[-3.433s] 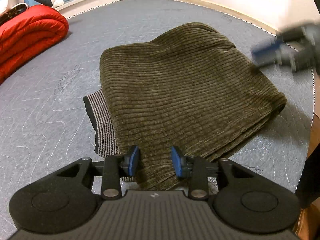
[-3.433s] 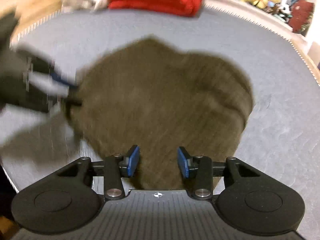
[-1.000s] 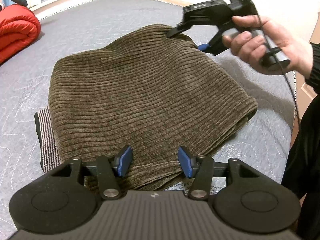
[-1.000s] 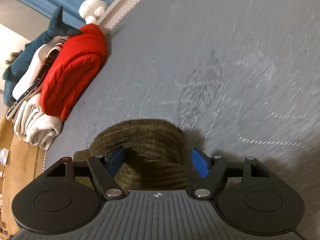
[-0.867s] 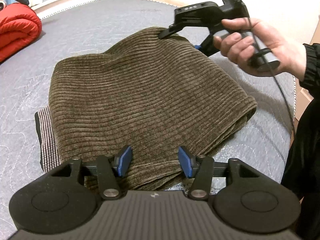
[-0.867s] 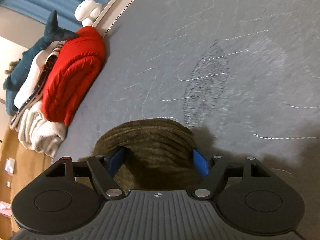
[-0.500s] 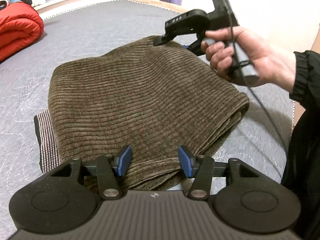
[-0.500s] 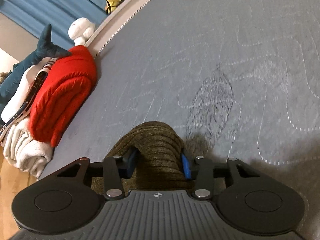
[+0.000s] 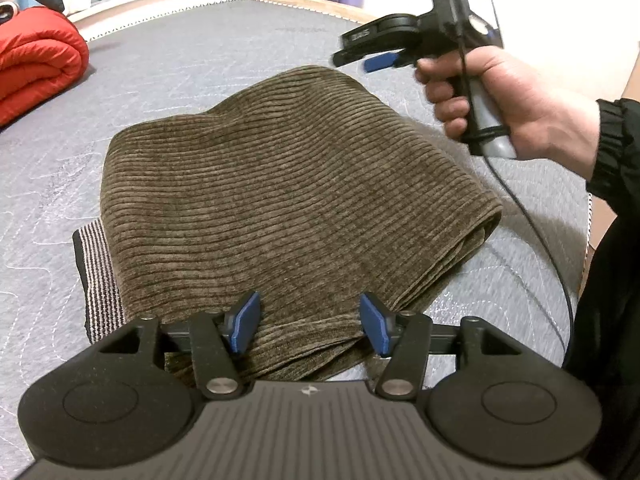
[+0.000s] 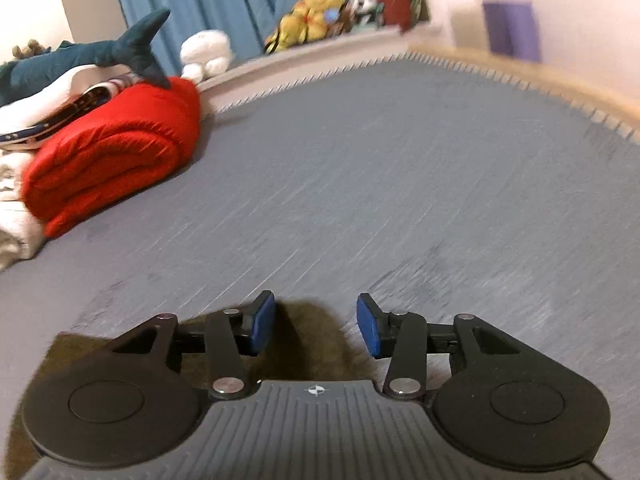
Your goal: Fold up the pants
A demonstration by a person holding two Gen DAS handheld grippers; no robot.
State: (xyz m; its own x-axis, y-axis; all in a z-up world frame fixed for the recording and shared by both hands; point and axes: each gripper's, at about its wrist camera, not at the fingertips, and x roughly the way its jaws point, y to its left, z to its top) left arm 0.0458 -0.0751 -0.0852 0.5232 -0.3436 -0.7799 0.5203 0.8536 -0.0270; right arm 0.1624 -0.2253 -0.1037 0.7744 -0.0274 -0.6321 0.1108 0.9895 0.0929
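The olive corduroy pants (image 9: 280, 200) lie folded into a thick bundle on the grey quilted bed (image 9: 200, 60), with a striped waistband (image 9: 96, 276) sticking out at the left. My left gripper (image 9: 308, 328) is open, hovering over the near edge of the bundle. My right gripper (image 9: 374, 60) is open and empty, held in the air above the bundle's far right corner. In the right wrist view its open fingers (image 10: 316, 328) frame a small piece of the pants (image 10: 308, 344) below; that view is blurred.
A rolled red blanket (image 10: 112, 156) lies at the bed's far left, with white bedding (image 10: 16, 220) and a plush shark (image 10: 88, 60) by it. Stuffed toys (image 10: 312, 16) sit on a ledge before blue curtains. The bed's edge (image 9: 588, 224) runs at the right.
My right gripper has opened, let go of the far corner of the pants, and lifted up and away. The left gripper has stayed open over the near edge.
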